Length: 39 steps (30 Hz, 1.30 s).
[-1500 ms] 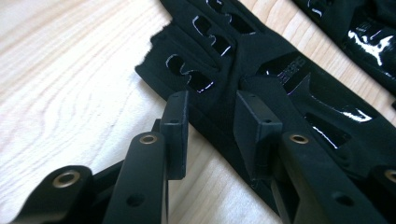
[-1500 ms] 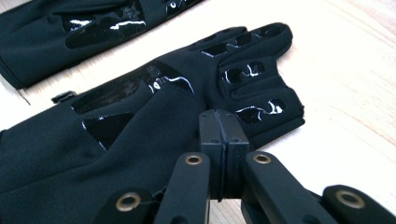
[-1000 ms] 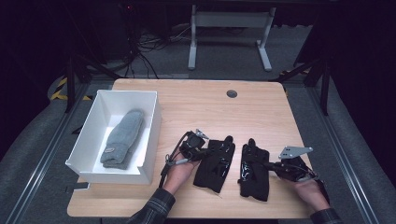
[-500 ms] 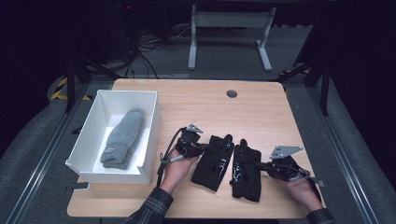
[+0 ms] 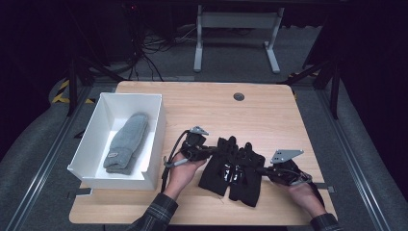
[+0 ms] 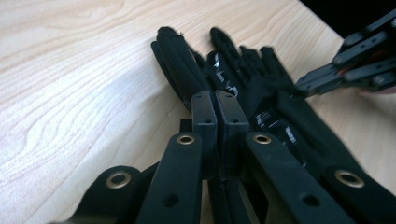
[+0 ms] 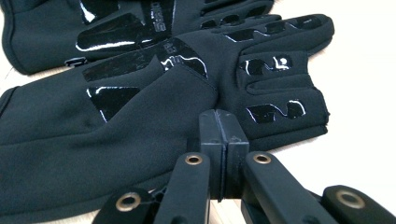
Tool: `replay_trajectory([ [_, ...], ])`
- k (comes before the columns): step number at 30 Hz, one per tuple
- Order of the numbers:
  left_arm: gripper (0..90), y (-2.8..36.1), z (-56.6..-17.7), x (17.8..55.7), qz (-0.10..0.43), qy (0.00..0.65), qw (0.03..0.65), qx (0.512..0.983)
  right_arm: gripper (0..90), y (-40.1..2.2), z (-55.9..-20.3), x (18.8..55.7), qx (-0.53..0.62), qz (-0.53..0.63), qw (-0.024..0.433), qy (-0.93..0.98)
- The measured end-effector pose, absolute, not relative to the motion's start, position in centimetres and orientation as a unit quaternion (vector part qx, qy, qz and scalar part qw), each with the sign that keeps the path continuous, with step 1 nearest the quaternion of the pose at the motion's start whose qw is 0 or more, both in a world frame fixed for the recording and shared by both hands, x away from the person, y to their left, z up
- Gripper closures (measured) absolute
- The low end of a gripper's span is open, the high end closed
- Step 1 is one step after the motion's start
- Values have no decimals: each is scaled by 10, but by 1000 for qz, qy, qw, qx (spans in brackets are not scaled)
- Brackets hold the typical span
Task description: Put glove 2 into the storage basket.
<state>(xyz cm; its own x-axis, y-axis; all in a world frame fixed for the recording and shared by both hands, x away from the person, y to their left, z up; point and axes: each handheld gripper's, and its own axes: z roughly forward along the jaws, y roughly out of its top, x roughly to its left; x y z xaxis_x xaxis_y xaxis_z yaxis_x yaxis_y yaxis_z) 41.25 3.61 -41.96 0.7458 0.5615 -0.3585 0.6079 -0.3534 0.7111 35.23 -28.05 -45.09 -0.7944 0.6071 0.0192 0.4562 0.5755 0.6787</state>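
Gloves (image 5: 233, 166) closer, between shut tongs

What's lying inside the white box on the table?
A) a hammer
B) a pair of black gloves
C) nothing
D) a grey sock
D: a grey sock lies inside the white box, while the black gloves lie on the wooden table beside it.

The glossy printing on the black gloves (image 7: 140, 107) is too unclear to read.

Table (image 5: 202, 103) evenly lit from above, surroundings dark, glare on glove (image 7: 140, 51) prints, near jaws softly blurred
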Motion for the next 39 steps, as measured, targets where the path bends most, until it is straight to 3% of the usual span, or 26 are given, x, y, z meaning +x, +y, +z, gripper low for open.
replay_trajectory([
  [32,883,11,-404,407,-62,321,471,820,900,-223,-455,367,273,351,100,890],
  [39,883,11,-405,407,-62,321,471,819,900,-237,-444,363,278,368,100,882],
])
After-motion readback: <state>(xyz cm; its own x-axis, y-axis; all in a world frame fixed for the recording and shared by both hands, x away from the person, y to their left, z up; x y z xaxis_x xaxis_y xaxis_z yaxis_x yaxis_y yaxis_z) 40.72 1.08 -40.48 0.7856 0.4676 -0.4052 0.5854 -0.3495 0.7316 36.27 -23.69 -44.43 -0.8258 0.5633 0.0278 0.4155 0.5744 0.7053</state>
